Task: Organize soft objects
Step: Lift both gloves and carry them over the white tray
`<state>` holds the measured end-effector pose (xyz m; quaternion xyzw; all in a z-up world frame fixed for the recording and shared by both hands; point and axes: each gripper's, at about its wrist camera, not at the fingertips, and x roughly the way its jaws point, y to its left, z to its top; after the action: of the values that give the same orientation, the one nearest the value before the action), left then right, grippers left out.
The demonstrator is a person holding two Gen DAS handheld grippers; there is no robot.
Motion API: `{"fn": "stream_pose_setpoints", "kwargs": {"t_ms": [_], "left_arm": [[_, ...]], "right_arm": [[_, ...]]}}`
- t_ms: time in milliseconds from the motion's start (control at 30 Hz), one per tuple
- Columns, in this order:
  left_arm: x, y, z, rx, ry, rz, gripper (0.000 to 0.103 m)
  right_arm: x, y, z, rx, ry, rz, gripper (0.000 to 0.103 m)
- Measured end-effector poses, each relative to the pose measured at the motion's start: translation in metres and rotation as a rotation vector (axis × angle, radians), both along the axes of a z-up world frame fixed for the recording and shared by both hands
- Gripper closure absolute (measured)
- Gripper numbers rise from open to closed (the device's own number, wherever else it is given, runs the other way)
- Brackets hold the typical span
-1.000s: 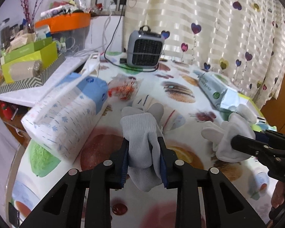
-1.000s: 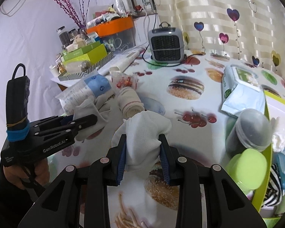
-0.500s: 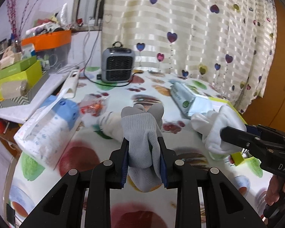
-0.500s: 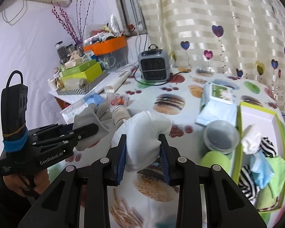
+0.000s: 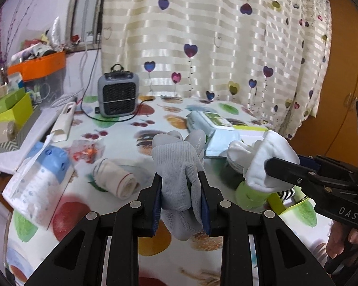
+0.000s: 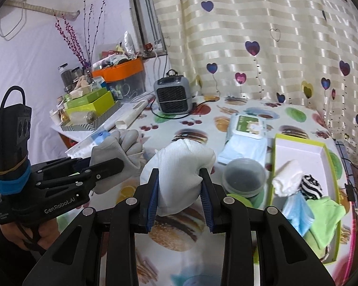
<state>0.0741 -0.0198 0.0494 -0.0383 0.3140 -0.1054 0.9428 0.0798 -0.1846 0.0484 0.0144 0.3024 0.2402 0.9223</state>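
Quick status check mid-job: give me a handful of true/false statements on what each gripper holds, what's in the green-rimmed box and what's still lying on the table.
1. The left gripper is shut on a grey glove. True.
2. The right gripper is open and empty. False: it is shut on a white glove.
3. The green-rimmed box already holds soft items, including a striped black-and-white piece. True.
4. The rolled sock lies inside the box. False: it lies on the tablecloth beside the tissue pack.
5. The small heater stands at the far side of the table, near the curtain. True.
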Motion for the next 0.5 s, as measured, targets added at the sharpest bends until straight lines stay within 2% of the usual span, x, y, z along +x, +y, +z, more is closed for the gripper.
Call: {"fn": "stream_pose_setpoints", "kwargs": {"t_ms": [500], "left_arm": [[0.012,-0.041,0.001,0.006,0.006,-0.077,0.077]], "right_arm": [[0.001,-0.037,-0.001,0.006,-0.001,-0.072,0.070]]}}
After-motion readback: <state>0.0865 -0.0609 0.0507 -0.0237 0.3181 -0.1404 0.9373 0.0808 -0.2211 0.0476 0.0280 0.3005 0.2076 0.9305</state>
